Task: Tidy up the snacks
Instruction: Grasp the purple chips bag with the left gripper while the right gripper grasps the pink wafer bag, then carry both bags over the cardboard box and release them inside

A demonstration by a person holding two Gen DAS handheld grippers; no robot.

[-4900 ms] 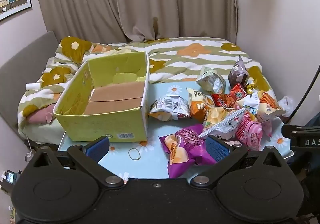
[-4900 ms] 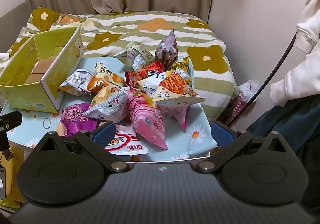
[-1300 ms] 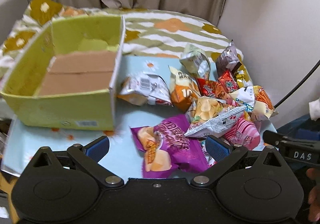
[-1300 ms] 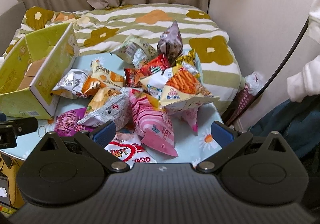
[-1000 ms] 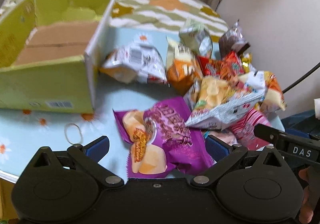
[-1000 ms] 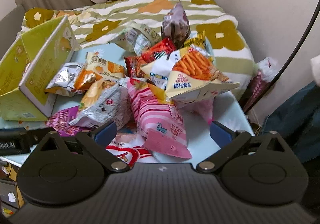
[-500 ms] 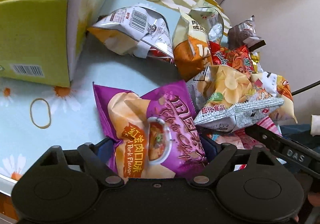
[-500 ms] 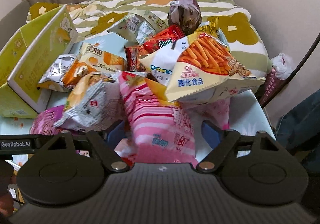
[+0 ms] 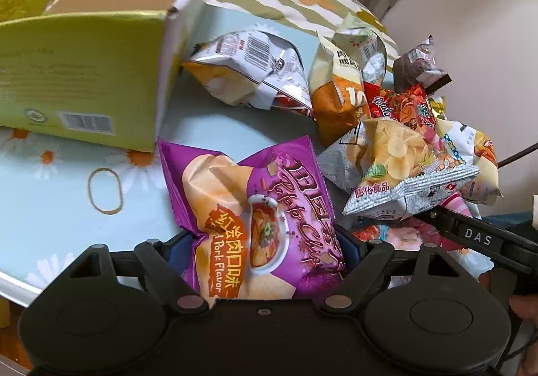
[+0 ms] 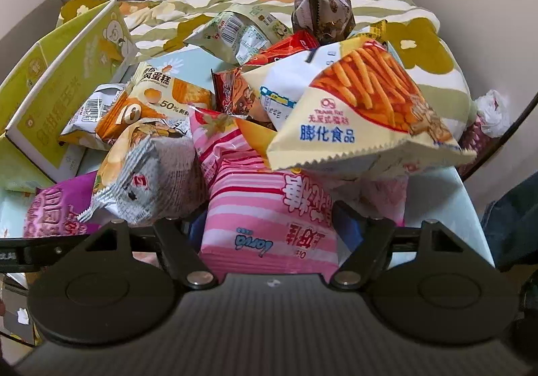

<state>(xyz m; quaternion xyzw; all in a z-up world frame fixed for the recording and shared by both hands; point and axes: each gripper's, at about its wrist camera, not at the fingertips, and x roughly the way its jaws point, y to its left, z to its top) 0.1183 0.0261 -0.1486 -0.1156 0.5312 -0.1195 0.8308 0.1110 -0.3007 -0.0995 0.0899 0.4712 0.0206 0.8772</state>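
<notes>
Crowding pink bag (image 10: 269, 224): fries bag (image 10: 366, 114), perhaps touching.

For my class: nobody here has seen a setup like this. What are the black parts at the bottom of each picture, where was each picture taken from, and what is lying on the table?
The black parts are hand-held two-finger grippers, one per hand, each with a camera looking along its fingers.

The left view shows the left gripper closed around a purple potato chip bag. Beside it stand an open yellow-green cardboard box and a rubber band on the daisy-print table.

The right view shows the right gripper around a pink striped snack bag, which lies under a yellow fries-picture bag in a pile of snacks.
</notes>
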